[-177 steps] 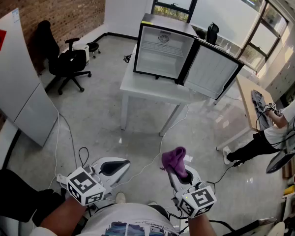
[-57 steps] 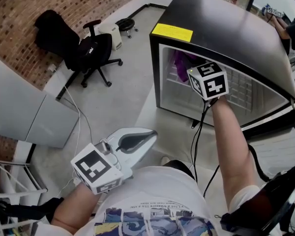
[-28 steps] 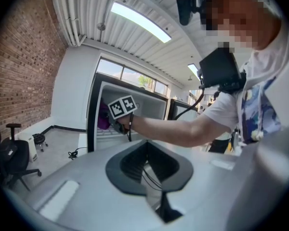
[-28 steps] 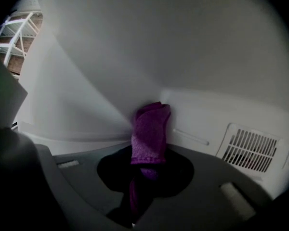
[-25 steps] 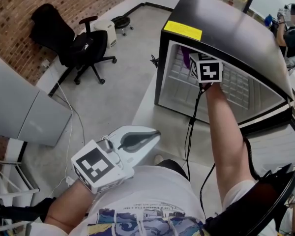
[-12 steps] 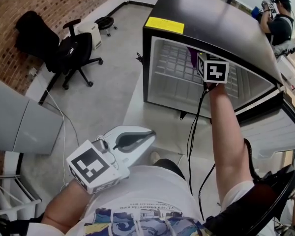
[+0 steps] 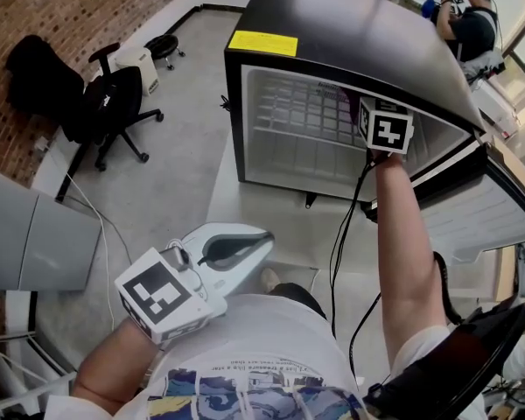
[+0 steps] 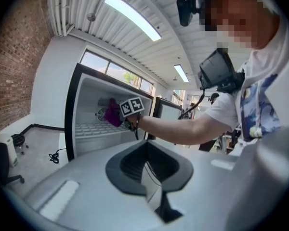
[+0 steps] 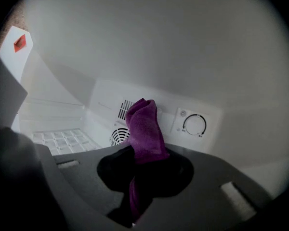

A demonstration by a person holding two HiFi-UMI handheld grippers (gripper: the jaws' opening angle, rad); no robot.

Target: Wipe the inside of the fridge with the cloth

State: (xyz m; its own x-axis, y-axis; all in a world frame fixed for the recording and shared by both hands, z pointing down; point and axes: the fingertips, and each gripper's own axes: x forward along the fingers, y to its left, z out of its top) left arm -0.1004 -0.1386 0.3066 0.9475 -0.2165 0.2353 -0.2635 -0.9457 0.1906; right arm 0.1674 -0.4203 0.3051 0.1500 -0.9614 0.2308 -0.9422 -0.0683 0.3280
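The black fridge [image 7: 350, 33] stands open on a white table, its white inside facing me. My right gripper [image 9: 140, 170] reaches into it and is shut on the purple cloth [image 9: 144, 126]. The cloth stands up from the jaws close to the back wall, between the round fan grille [image 9: 118, 136] and the thermostat dial [image 9: 195, 125]. In the head view only the right gripper's marker cube [image 7: 385, 125] and a scrap of the cloth [image 7: 345, 103] show. My left gripper [image 7: 264, 237] hangs by my waist, away from the fridge, shut with nothing in it.
The fridge door [image 7: 486, 226] hangs open at the right. A wire shelf [image 9: 62, 141] spans the fridge's lower left. A cable [image 7: 339, 252] trails from my right arm. An office chair [image 7: 96, 94] stands on the floor at left; another person [image 7: 468, 20] is behind the fridge.
I have come up to the fridge from across the room. Over the last seconds my right gripper carried the cloth from the inside's left part rightwards along the back. The left gripper stayed low.
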